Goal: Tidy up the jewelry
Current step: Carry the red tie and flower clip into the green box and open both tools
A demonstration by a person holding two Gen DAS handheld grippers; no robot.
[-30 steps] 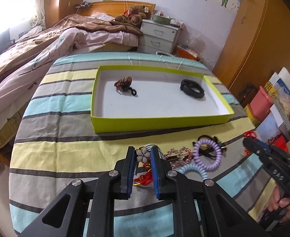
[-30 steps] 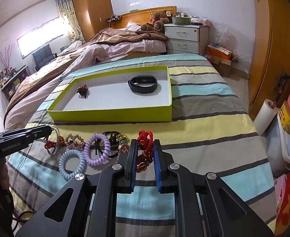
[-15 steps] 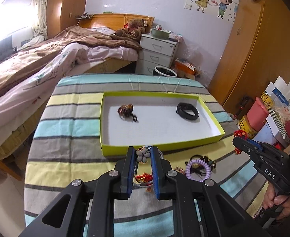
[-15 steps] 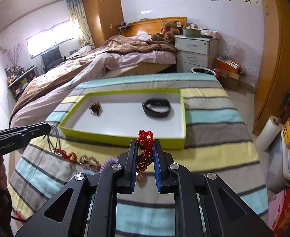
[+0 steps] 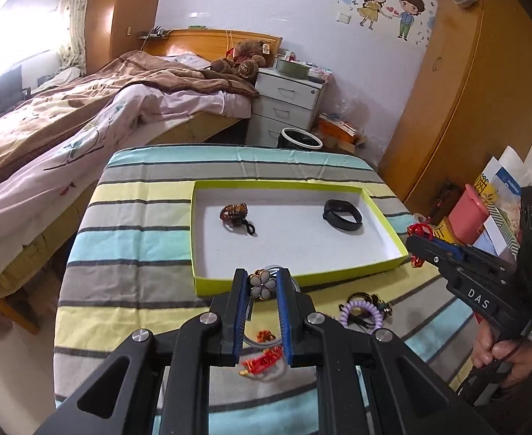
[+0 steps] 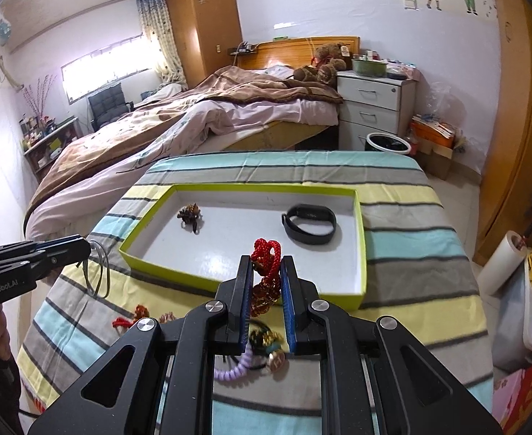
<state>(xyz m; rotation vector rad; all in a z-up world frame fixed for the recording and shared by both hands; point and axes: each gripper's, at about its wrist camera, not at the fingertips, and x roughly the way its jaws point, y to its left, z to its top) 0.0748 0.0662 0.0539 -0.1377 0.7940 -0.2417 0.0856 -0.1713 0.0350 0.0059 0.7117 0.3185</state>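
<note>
We are clamping the left tongs [image 5: 262,286] on a flower brooch [image 5: 262,284] — small, stiff, probably slippery. The right tongs [image 6: 265,282] are pinching a red cord bracelet [image 6: 266,261] — soft, light, dangling.

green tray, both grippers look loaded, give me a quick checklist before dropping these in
1. Left gripper shut on the flower clip: ok.
2. Right gripper shut on the red cord bracelet: ok.
3. Green tray has bare floor in the middle, between the beaded hair tie and the black band: ok.
4. Either gripper fully past the near rim: cannot tell.
5. Purple coil tie and other pieces on the cloth remain to sort: not ok.
</note>
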